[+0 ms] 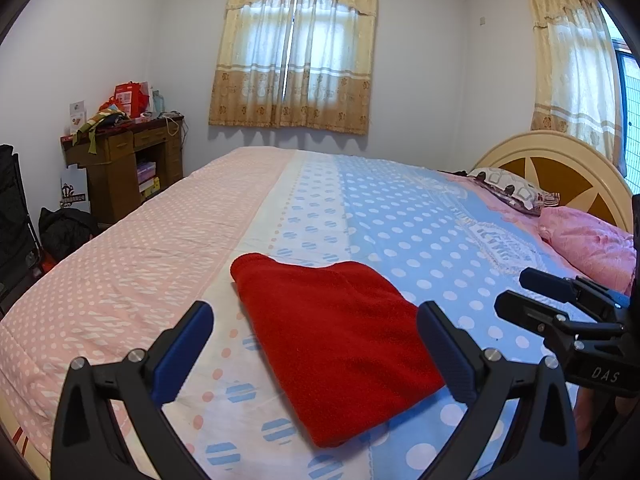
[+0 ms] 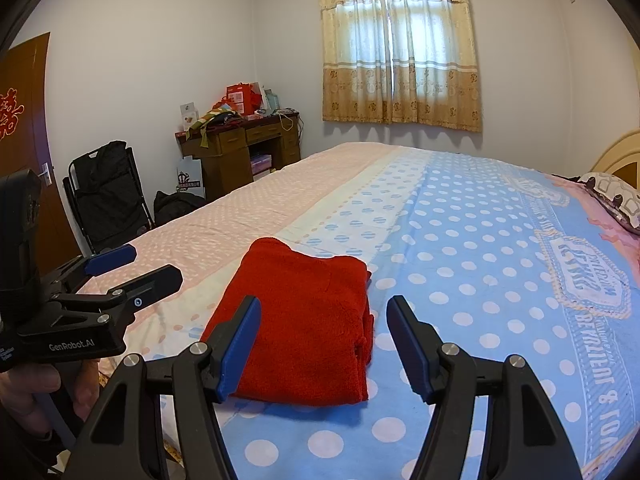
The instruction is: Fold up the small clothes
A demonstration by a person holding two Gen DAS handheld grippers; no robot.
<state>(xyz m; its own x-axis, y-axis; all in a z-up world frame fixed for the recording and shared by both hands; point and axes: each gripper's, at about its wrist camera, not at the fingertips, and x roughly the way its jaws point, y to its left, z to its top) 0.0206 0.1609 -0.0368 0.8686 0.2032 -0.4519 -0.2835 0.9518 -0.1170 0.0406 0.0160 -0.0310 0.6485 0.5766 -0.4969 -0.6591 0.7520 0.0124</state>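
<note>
Left claw (image 1: 316, 340): jaws spread wide, nothing between the pads, held above the near edge of the bed with the red garment in front of it.
Right claw (image 2: 324, 340): jaws apart and empty, poised just short of the garment; no contact seen.
Hand (image 2: 36, 392): fingers wrapped round the handle of the left tool, at the near left of the right camera's view.
Red garment (image 1: 340, 344): folded into a thick, roughly rectangular bundle, lying flat near the front of the bed, across the seam where the white strip meets the blue dotted panel.
Bed cover (image 1: 132, 264): smooth, lightly creased; pink dotted panel left, white strip in the middle, blue panel with white dots and a printed emblem right.
Pillows (image 1: 588, 244): pink one beside a patterned one, at the right end against the headboard (image 1: 560, 168).
Desk (image 1: 120, 160): brown wood, far left corner, top piled with red boxes and cloth.
Folding chair (image 2: 108, 196): black, by the wall, dark bag beside it.
Door (image 2: 28, 120): brown, red paper emblem on it.
Curtains (image 1: 296, 48): yellow patterned, drawn over the far window; daylight shows through.
</note>
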